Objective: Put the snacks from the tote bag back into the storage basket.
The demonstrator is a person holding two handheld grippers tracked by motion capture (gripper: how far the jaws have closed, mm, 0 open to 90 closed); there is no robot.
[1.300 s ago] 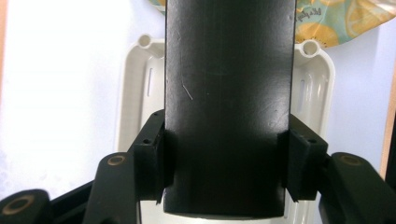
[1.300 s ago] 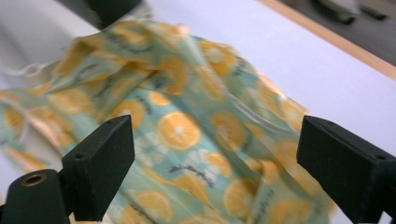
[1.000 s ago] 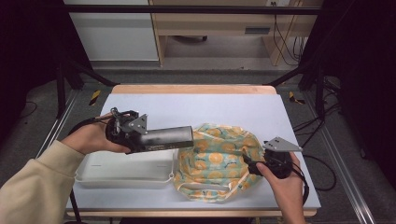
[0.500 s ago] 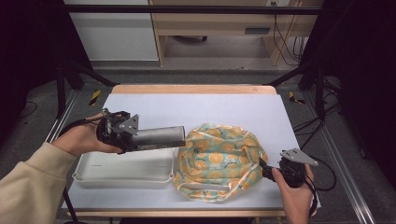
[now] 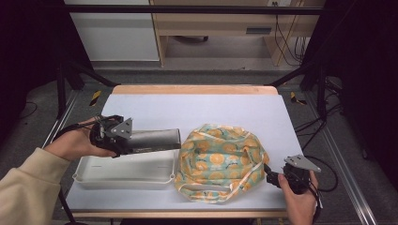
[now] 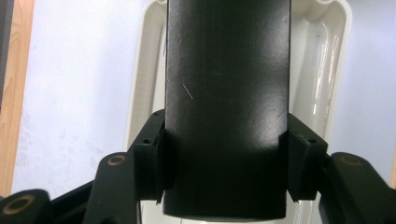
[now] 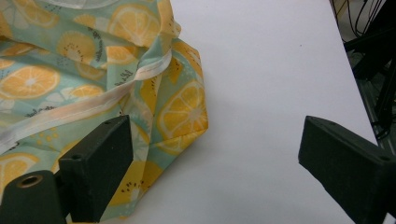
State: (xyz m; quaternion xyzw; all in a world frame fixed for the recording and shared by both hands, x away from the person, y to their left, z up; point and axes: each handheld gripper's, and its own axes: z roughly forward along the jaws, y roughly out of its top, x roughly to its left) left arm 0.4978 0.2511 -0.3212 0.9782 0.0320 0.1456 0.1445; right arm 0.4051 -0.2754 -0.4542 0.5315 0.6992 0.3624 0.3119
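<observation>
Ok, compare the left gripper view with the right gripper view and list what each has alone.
The left gripper view alone has the left gripper clamped on a dark block above a white tray. The right gripper view alone has the right gripper, jaws wide apart, beside an orange-print cloth bag with nothing held. Both share the pale table surface.

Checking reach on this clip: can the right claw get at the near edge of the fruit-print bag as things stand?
Probably yes: the right claw is open, one jaw already beside the bag edge, bare table between.
</observation>
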